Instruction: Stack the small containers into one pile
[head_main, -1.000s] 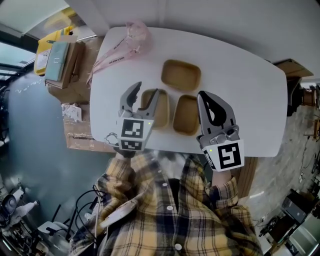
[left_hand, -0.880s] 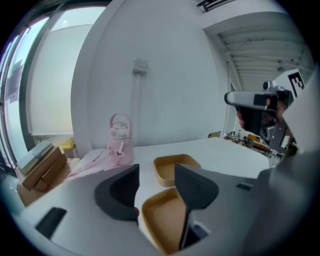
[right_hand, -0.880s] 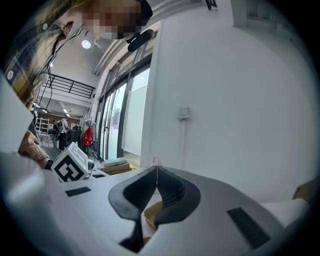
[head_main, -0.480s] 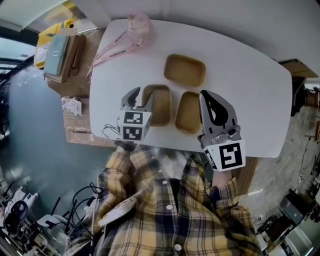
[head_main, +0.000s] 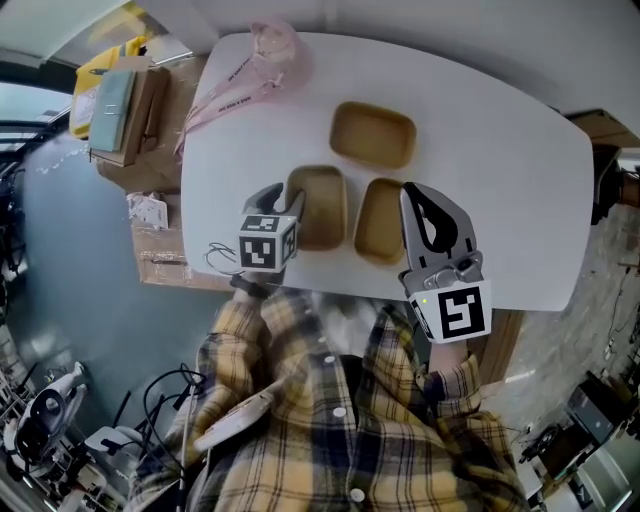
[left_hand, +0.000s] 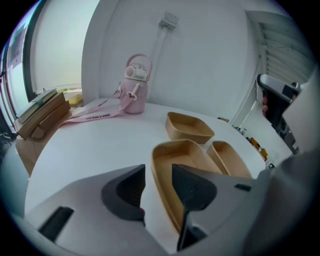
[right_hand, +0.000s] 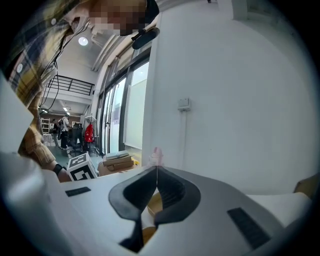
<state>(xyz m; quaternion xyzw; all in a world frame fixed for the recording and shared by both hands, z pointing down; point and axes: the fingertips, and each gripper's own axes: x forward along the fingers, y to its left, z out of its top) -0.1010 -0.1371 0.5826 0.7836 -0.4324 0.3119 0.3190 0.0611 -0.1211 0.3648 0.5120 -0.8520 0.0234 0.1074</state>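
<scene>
Container (head_main: 320, 208) by left claw (head_main: 283, 198) runs lengthwise away — far container (head_main: 373, 134) crosswise

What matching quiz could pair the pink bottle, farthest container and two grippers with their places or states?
1 pink bottle
2 farthest container
3 left gripper
4 right gripper

A shut, empty
B open astride a container's wall
C table's far left corner
D alone behind the other two

Pairs: 1-C, 2-D, 3-B, 4-A. The left gripper's jaws have just been closing slightly.
</scene>
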